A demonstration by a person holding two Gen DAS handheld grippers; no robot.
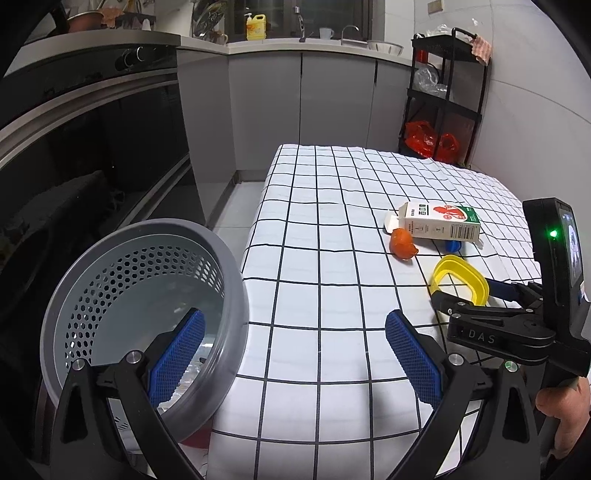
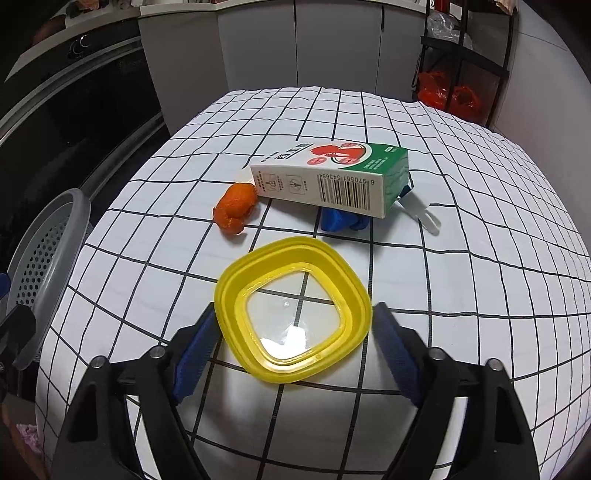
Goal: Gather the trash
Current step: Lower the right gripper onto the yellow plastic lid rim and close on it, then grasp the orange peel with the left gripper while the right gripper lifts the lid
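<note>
Grey plastic fills the lower left of the left wrist view, where a perforated bin leans against the edge of a table draped in a white grid-checked cloth. The left gripper hangs with its blue-padded fingers spread wide and empty, one pad over the bin's mouth, the other over the cloth. Something pale and crinkled lies in the bin's bottom; what it is cannot be told. At centre right sit an orange crumpled scrap, a white and green carton lying on its side, and a yellow lid. The right gripper appears from the lower right edge, its fingers at either side of the lid. Only this view shows the kitchen counter with a yellow bottle at top centre.

From the right wrist view, the lid, clear in its middle, lies flat on the cloth at frame centre between the right gripper's open fingers, which stand just beside its rim; contact cannot be judged. Above it lie the scrap and carton, touching. Seen clearly only here: a blue wad tucked under the carton and a white plastic fork beside it. The bin shows at the left edge.
</note>
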